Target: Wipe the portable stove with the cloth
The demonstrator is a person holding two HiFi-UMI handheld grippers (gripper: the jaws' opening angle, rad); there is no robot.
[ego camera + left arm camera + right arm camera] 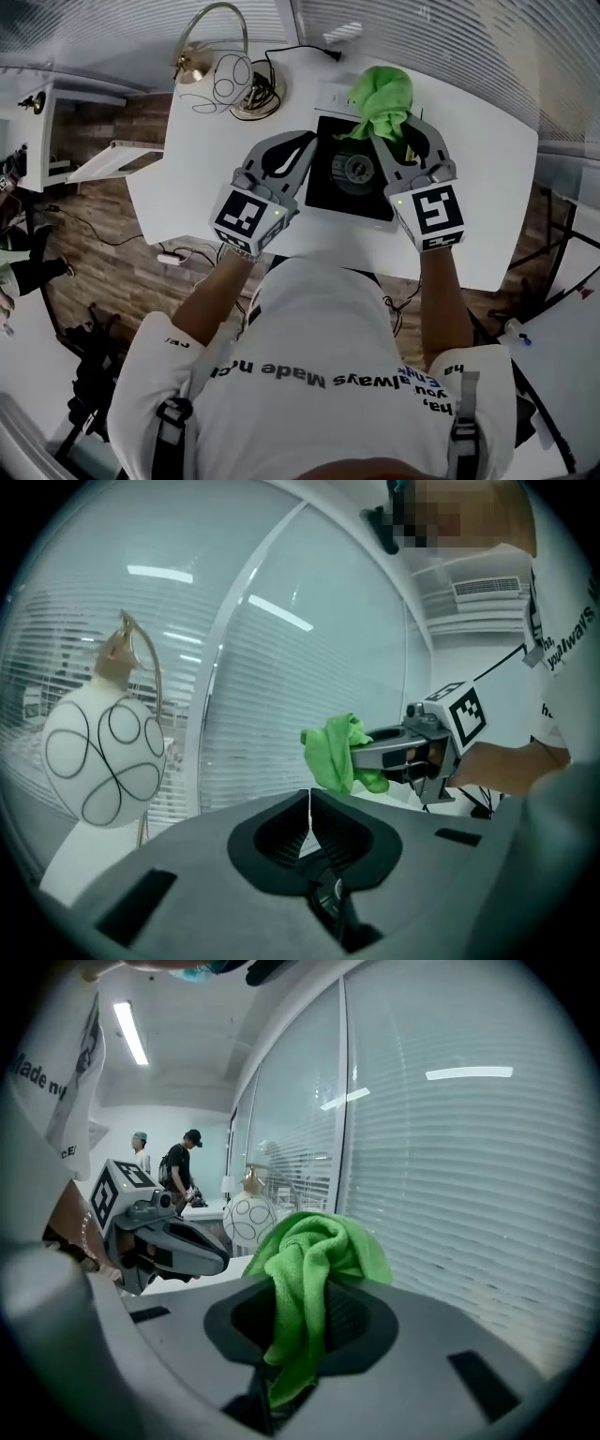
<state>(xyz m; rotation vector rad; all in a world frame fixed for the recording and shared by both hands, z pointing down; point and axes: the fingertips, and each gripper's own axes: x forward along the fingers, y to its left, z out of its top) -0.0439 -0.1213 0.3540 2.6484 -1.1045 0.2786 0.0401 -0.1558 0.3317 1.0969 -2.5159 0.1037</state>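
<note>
Head view is showing us holding two grippers over the black stove (pixel 354 173) on the white desk (pixel 478 178). Our right gripper (pixel 392 131) is squeezing the green cloth (pixel 382 94) in its jaws, and the cloth is hanging by the stove's far edge. Our left gripper (pixel 309 142) is hovering beside it, jaws pressed together on nothing. A round lamp (pixel 234 80) is standing far left.
</note>
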